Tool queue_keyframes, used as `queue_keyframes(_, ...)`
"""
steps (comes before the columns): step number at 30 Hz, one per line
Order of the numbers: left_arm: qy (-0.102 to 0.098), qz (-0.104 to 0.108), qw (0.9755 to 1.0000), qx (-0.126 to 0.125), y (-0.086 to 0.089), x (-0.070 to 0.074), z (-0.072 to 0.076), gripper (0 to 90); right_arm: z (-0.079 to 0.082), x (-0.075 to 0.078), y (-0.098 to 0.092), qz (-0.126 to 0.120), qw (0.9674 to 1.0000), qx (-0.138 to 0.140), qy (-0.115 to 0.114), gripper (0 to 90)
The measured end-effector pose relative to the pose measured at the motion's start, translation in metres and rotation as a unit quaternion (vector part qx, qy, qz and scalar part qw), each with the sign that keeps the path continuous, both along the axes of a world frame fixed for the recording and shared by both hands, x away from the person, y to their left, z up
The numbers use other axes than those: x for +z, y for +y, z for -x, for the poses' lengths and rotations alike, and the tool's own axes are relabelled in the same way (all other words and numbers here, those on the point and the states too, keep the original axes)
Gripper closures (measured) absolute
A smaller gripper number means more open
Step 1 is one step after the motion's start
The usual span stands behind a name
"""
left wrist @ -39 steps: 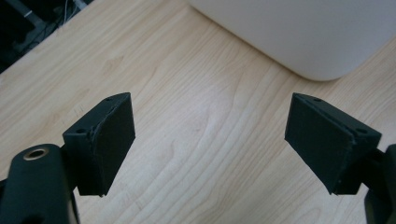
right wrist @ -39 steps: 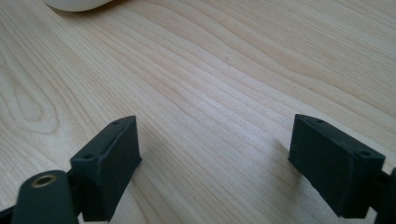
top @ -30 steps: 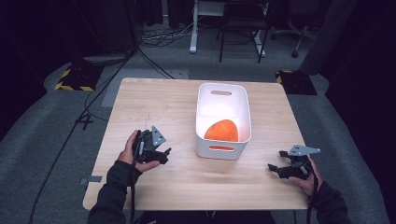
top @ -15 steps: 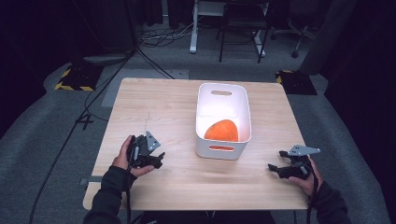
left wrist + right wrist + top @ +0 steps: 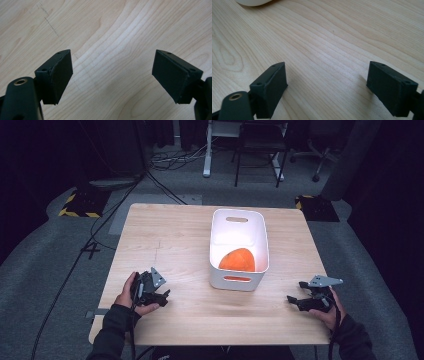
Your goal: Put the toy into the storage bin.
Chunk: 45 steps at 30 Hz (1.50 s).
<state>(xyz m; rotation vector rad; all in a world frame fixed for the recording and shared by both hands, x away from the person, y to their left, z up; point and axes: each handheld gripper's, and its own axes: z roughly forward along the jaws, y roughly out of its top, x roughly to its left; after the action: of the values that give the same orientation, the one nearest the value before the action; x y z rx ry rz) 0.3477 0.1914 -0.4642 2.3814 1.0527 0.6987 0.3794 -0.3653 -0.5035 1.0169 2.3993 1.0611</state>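
While both hands rest low on the wooden table [image 5: 170, 245], the left gripper [image 5: 159, 296] and right gripper [image 5: 296, 300] gape wide, empty; an orange object [image 5: 237, 259] lies in the white bin [image 5: 215, 240] between.

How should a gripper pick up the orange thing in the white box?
Probably from straight above: the orange thing lies low inside the white bin, whose walls block the sides. Its top looks rounded, so close the jaws across its narrower width. The right gripper looks nearer than the left gripper.
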Motion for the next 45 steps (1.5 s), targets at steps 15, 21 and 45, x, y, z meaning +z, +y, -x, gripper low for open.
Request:
queue_keyframes(15, 0.009, 0.008, 0.9999, 0.012, 0.013, -0.011, 0.011, 16.3, 0.0, 0.0, 0.0, 0.0, 1.0, 0.0, 0.0, 16.3)
queue_keyframes(21, 0.015, 0.02, 0.9996, 0.015, 0.019, -0.016, 0.015, 16.3, 0.0, 0.0, 0.0, 0.0, 1.0, 0.0, 0.0, 16.4)
queue_keyframes(45, 0.035, 0.118, 0.9907, 0.058, 0.049, -0.033, 0.029, 15.9, 0.0, 0.0, 0.0, 0.0, 1.0, 0.0, 0.0, 16.4)
